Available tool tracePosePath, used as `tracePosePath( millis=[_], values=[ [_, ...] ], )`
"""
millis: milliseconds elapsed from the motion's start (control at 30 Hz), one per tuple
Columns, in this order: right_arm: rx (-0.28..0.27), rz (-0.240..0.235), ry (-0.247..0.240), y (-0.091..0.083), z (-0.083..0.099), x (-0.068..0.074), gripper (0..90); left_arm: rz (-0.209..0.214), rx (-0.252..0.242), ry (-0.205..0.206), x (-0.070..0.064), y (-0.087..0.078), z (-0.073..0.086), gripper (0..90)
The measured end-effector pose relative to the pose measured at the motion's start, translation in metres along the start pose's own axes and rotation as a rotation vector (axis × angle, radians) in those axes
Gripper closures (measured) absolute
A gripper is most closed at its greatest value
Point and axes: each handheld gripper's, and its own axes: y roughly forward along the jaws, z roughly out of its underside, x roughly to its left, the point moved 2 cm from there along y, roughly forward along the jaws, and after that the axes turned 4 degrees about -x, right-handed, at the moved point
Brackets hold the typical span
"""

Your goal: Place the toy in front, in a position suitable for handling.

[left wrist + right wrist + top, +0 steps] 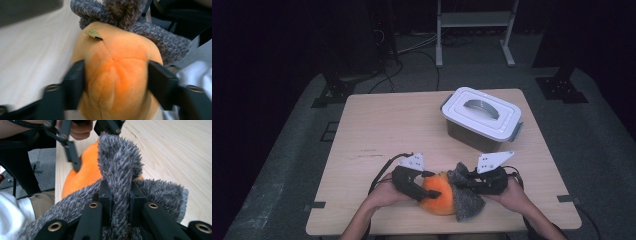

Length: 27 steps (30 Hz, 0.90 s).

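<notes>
**Plush toy clamped from both sides**

At the tabletop's near edge, the left gripper is squeezing the round orange plush body between half-spread jaws, while the right gripper is pinching its fuzzy grey knitted cap, jaws nearly closed.

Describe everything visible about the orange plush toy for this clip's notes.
The orange plush toy is a soft, rounded body of short-pile fabric with stitched seams meeting at its end and a small tan tag. A shaggy grey top is attached to it. It lies at the near edge of the table. The left gripper clamps the orange body from both sides; the right gripper pinches a grey tuft.
</notes>
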Motion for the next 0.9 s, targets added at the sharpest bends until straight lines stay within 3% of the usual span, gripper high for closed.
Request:
tracePosePath(
  millis=[133, 167, 267, 400, 500, 667, 767, 900],
  values=[
    [-0.022, 0.007, -0.015, -0.005, -0.012, -0.002, 76.2, -0.062, -0.021, 0.095, -0.003, -0.004, -0.005, 48.8],
    [-0.033, 0.012, -0.024, -0.006, -0.018, -0.002, 76.2, -0.089, -0.037, 0.158, -0.006, -0.005, -0.007, 49.7],
    [-0.053, 0.017, -0.064, -0.004, -0.037, -0.001, 76.1, -0.116, -0.038, 0.253, -0.011, -0.002, -0.009, 50.3],
    [-0.016, 0.015, -0.091, 0.006, -0.041, -0.005, 76.1, -0.101, -0.048, 0.234, -0.005, -0.003, -0.003, 48.6],
    [-0.015, 0.000, -0.053, 0.007, -0.031, -0.012, 76.1, -0.088, -0.051, 0.205, -0.001, -0.006, 0.003, 45.7],
    [-0.004, 0.017, 0.002, 0.001, -0.010, -0.023, 76.0, -0.081, -0.047, 0.134, 0.006, -0.013, 0.011, 39.1],
    [-0.010, 0.000, 0.035, 0.000, -0.001, -0.024, 76.0, -0.071, -0.029, 0.101, 0.009, -0.016, 0.013, 35.3],
    [-0.008, -0.010, 0.037, -0.001, 0.001, -0.023, 75.9, -0.096, -0.030, 0.158, 0.004, -0.015, 0.013, 42.1]
  ],
)
